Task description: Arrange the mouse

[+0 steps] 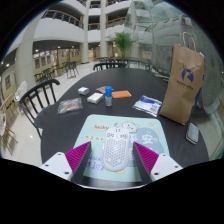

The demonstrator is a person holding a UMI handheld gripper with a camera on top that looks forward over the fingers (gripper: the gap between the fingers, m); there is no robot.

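Observation:
A white honeycomb-shell mouse (112, 152) lies on a pale green mouse mat (100, 127) with cartoon print, at the near edge of a dark table (55, 128). My gripper (112, 162) is open, with the mouse standing between the fingers. The magenta pads (80, 157) sit close on either side of the mouse's rear half. The mouse rests on the mat. The tips reach about halfway along its body.
A brown paper bag (183, 85) stands at the right, with a phone (193, 132) lying in front of it. Beyond the mat are a small blue-capped bottle (108, 96), an orange card (121, 94), a clear packet (71, 104) and a blue-white packet (148, 103). Black chairs (38, 97) stand at the left.

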